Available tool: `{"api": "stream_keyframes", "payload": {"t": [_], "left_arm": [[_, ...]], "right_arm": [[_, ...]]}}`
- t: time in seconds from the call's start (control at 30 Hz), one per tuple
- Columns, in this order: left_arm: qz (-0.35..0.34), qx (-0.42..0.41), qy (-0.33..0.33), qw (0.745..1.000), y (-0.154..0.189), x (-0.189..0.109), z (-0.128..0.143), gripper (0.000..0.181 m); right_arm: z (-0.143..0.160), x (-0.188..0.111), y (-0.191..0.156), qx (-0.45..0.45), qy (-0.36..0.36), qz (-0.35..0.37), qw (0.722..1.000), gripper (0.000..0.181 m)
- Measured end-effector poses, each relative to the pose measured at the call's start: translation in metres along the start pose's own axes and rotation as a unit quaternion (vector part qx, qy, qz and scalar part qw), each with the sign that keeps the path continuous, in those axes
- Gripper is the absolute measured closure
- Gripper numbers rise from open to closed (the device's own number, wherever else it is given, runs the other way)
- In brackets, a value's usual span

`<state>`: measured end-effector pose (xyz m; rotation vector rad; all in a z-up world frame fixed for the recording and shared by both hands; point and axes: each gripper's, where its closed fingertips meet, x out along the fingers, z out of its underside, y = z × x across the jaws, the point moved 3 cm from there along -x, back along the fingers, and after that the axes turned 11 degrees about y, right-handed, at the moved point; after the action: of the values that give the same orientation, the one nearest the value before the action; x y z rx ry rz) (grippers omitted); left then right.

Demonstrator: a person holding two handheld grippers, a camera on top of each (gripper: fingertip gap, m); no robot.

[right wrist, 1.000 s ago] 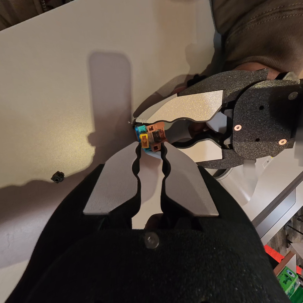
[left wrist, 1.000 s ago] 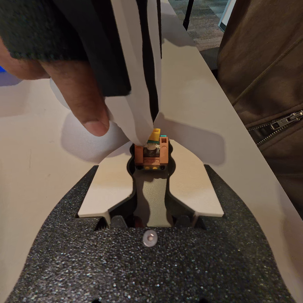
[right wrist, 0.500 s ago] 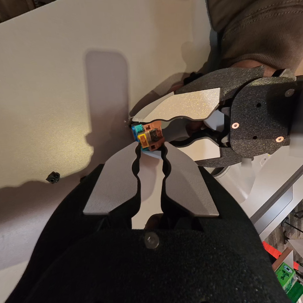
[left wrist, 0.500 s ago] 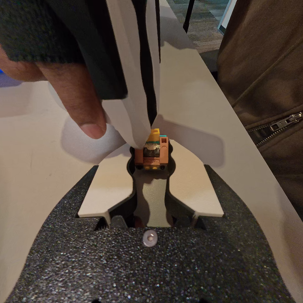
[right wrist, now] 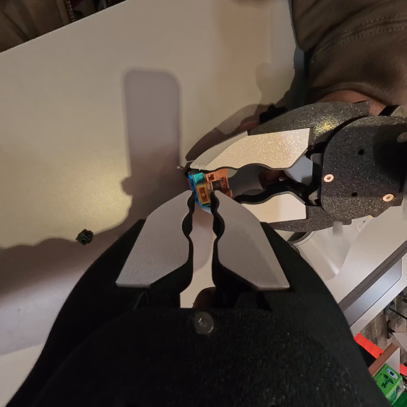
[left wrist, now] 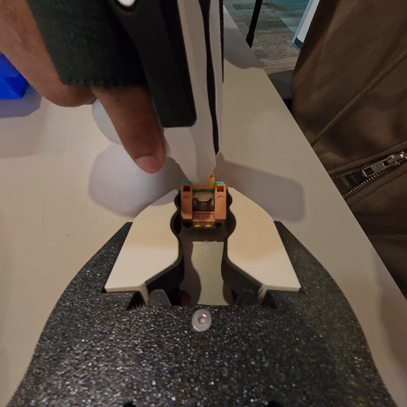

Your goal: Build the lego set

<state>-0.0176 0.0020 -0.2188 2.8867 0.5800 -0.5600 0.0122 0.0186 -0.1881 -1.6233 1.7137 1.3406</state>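
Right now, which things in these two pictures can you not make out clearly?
- Yellow piece: left wrist view, mostly covered by the right gripper fingertips.
- Lego assembly underside: right wrist view, hidden by the left gripper fingers.
- Small black part on the table: right wrist view, too small to identify.
- Green box: cut by the edge.

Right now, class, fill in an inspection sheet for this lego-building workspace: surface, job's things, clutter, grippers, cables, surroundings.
Surface: pale table, bare apart from shadows.
Job's things: small lego assembly of brown, teal and yellow bricks, held above the table; yellow piece at its end.
Clutter: one small black piece lying loose on the table.
Grippers: left gripper shut on the lego assembly; right gripper closed on the yellow piece.
Cables: nothing seen.
Surroundings: brown zipped jacket, blue object at the table's far left, green box below the table edge.
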Motion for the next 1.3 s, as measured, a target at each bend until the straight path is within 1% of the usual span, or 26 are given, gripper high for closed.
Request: {"api": "stream_keyframes", "payload": {"t": [0.07, 0.23, 0.63, 1.03, 1.3], "left_arm": [[0.001, 0.002, -0.003, 1.0, 0.0004, 0.0005, 0.0007, 0.144], [0.0, 0.002, -0.004, 1.0, 0.0004, 0.0008, 0.001, 0.144], [0.003, 0.006, -0.007, 1.0, 0.0017, 0.0016, 0.0017, 0.144], [0.005, 0.005, -0.002, 1.0, 0.0021, 0.0007, 0.0007, 0.144], [0.007, 0.006, -0.001, 1.0, 0.0029, 0.001, 0.0004, 0.144]], "right_arm": [[0.0002, 0.0013, -0.0004, -0.001, -0.001, -0.005, 1.0, 0.172], [-0.0001, 0.002, 0.001, 0.004, -0.004, -0.022, 1.0, 0.173], [-0.0016, 0.0045, 0.0031, 0.015, -0.019, -0.095, 0.995, 0.173], [-0.0021, 0.0057, 0.0039, 0.008, -0.022, -0.094, 0.995, 0.17], [-0.0021, 0.0063, 0.0004, 0.011, -0.024, -0.11, 0.994, 0.173]]}}
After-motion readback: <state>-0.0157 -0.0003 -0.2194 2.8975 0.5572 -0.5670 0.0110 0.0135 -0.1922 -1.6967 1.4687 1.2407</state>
